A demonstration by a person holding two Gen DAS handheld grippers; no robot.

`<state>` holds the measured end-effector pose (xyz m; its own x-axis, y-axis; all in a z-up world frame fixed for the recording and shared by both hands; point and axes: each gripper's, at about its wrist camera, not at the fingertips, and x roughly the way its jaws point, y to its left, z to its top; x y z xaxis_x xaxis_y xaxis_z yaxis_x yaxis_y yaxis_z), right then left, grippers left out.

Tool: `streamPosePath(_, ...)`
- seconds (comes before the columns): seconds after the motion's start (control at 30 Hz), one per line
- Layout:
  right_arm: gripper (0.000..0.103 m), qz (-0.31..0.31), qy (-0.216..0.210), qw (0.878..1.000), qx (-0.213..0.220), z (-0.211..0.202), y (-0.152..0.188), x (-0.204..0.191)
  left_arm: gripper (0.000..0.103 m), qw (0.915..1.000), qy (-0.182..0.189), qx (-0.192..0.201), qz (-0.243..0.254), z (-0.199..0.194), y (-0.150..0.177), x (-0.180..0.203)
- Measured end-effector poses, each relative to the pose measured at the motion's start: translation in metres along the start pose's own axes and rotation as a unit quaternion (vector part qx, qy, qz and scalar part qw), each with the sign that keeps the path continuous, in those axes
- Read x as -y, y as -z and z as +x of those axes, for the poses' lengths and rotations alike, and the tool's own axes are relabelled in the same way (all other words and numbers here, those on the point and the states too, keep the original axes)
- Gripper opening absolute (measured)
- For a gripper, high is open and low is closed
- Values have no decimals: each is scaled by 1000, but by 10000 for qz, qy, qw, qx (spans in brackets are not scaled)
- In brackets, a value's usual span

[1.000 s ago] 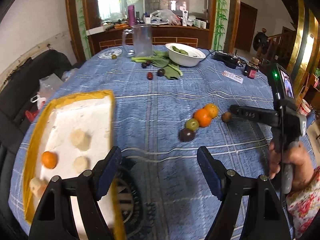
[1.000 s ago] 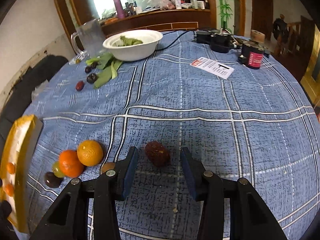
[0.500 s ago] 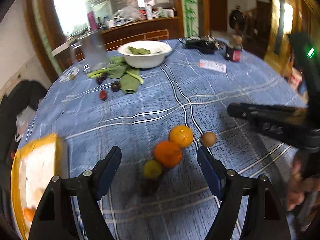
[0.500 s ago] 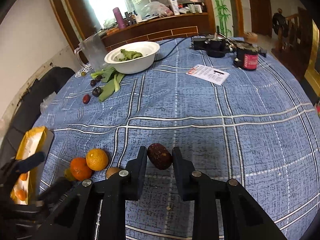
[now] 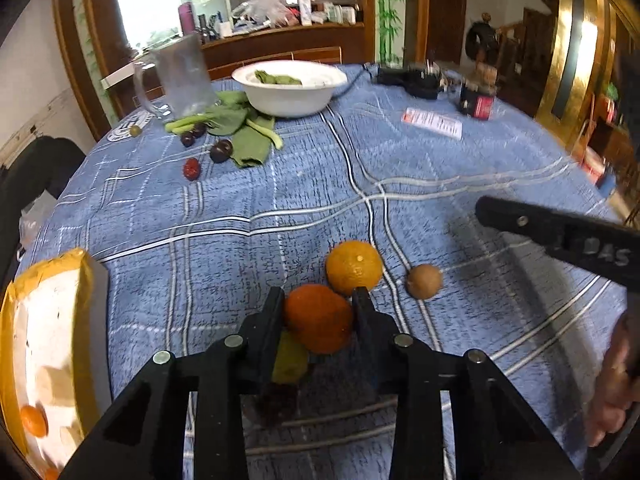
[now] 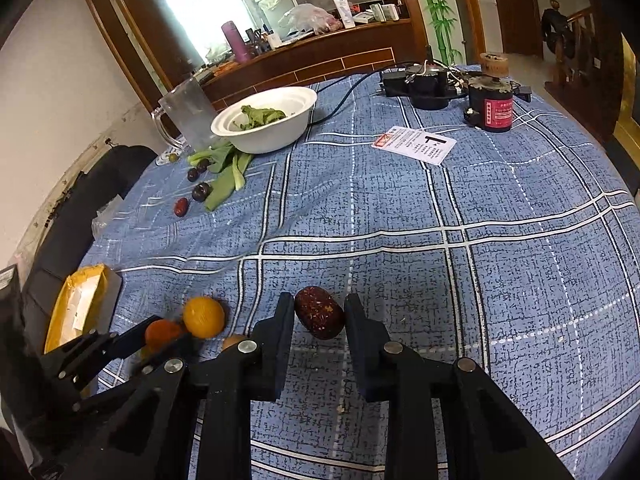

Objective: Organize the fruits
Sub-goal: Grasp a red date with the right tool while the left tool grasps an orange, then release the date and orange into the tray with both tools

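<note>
My left gripper (image 5: 318, 308) is shut on a deep orange tangerine (image 5: 319, 318) on the blue checked tablecloth. A lighter orange (image 5: 354, 267) sits just beyond it, a green fruit (image 5: 289, 362) and a dark plum (image 5: 276, 402) lie under the jaws, and a brown kiwi-like fruit (image 5: 424, 281) lies to the right. My right gripper (image 6: 319, 314) is shut on a dark red date-like fruit (image 6: 319, 317). The yellow-rimmed foam tray (image 5: 48, 344) with a small orange stands at the left; it also shows in the right wrist view (image 6: 78, 304).
A white bowl of greens (image 6: 265, 124), a glass jug (image 6: 188, 118), loose leaves (image 5: 240, 128) and small dark fruits (image 6: 200, 192) lie at the far side. A card (image 6: 414, 145), a red-labelled jar (image 6: 496, 106) and a black device (image 6: 424, 82) stand far right.
My left gripper swung from the tray to the fruit pile and closed on the deep orange tangerine. My right gripper closed on the dark red fruit.
</note>
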<state>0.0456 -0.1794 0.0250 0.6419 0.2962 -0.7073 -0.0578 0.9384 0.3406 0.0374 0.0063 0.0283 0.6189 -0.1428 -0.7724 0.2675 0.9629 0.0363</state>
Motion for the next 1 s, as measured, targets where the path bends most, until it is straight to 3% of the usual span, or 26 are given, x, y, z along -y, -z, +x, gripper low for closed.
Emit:
streamPosePath(0.13,27,157,-490,9987,45,-6,-1,1,33,9989,191,263,-324,-34,6,-12)
streamPosePath(0.27,27,416,-1485,9880,-95,-5,1,1,33,9961,316,453,-695,-68,16,-32)
streamPosePath(0.33,27,367,-1623,9860,-131,-5,5,-5,33,9934,250,526,-984,-84,27,-48)
streamPosePath(0.5,27,189,-1521,9881,-141,-4,13,-19,33,9887,-105,503,-1409,-100,52,-82)
streamPosePath(0.63,27,-138,-1076,9941,-40,-6,19,-32,34,9818,-286,605,-1777,-120,70,-118)
streamPosePath(0.73,27,-505,-633,9967,42,-6,26,-49,34,9722,-355,770,-2181,-143,83,-149)
streamPosePath(1.0,27,-1049,-377,9937,87,-19,50,-100,34,9525,-912,1191,-2651,-190,116,-206)
